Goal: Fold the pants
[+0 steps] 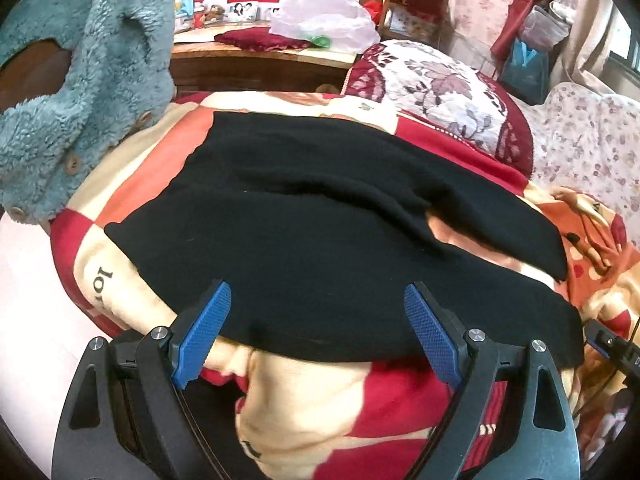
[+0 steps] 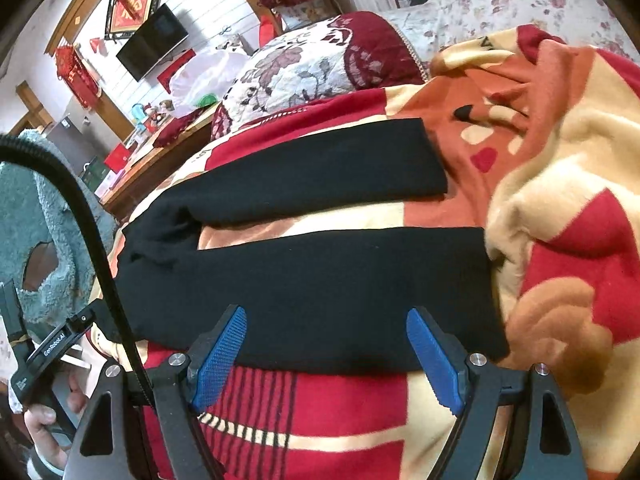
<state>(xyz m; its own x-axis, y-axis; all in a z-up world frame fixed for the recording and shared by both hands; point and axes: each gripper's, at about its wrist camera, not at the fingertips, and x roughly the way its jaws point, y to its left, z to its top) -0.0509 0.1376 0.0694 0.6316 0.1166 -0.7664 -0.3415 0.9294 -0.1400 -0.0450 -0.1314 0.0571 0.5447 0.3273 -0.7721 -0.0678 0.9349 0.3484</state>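
Observation:
Black pants (image 1: 304, 232) lie spread flat on a red, cream and orange blanket (image 1: 320, 396), their two legs apart. In the right wrist view the pants (image 2: 320, 280) show both legs running right, the near leg just ahead of the fingers. My left gripper (image 1: 318, 300) is open, its blue pads either side of the pants' near edge, holding nothing. My right gripper (image 2: 326, 322) is open over the near leg's edge, holding nothing. The left gripper's body (image 2: 44, 352) shows at the right wrist view's left edge, held in a hand.
A teal fleece jacket (image 1: 80, 80) hangs at the left. A floral pillow (image 1: 440, 92) and a floral quilt (image 1: 592, 140) lie beyond the pants. A wooden desk (image 1: 256, 56) with a plastic bag stands behind. The blanket is bunched at the right (image 2: 560, 200).

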